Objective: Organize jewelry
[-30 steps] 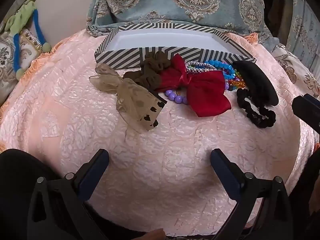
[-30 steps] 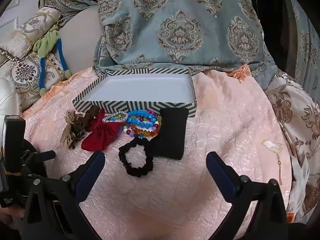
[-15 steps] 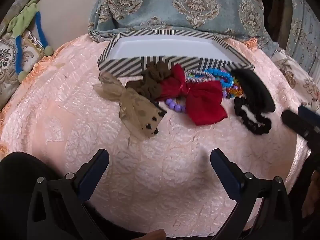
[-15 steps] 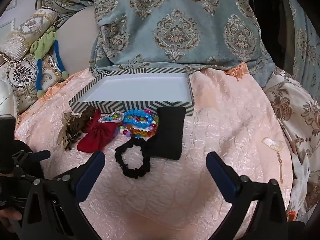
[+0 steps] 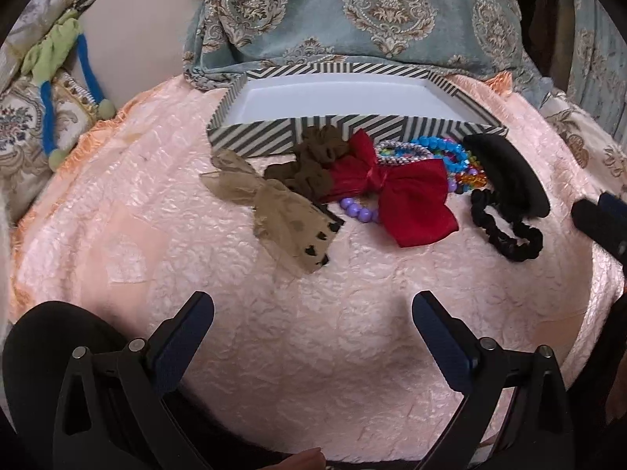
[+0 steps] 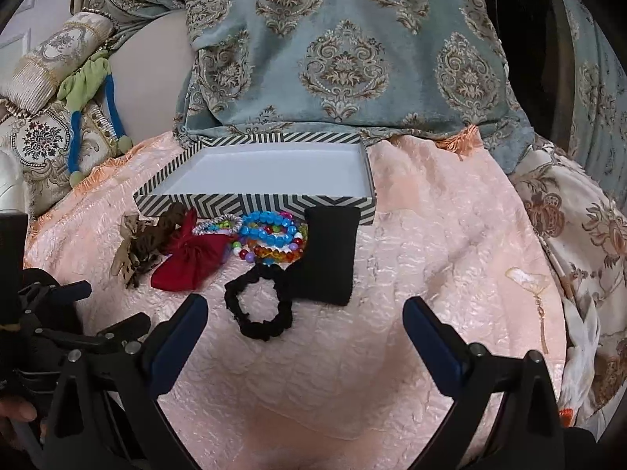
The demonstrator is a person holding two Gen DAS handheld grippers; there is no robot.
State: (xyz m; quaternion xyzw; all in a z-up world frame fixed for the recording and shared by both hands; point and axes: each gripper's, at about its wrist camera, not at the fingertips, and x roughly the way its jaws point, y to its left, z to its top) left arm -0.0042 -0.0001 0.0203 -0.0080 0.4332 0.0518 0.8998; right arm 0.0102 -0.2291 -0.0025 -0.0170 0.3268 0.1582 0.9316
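Observation:
A striped box [image 5: 274,133] with a white inside [image 6: 274,172] stands open and empty at the back of the pink cloth. In front of it lie a tan sheer bow [image 5: 282,211], a brown scrunchie [image 5: 313,164], a red bow [image 5: 407,192] [image 6: 188,258], purple beads [image 5: 358,209], bead bracelets [image 5: 443,152] [image 6: 274,235], a black pouch [image 5: 509,172] [image 6: 327,258] and a black scrunchie [image 5: 505,231] [image 6: 258,309]. My left gripper [image 5: 313,317] is open and empty, short of the pile. My right gripper [image 6: 305,325] is open and empty, just before the black scrunchie.
A pink crinkled cloth [image 5: 313,313] covers the surface. Blue-green patterned fabric [image 6: 345,51] hangs behind the box. A green and blue tie [image 5: 58,62] hangs at the left by cushions. A small gold pendant [image 6: 529,278] lies at the right.
Both grippers have drawn back and tilted slightly, so the box and pile sit a little lower in both views. Nothing was grasped or moved.

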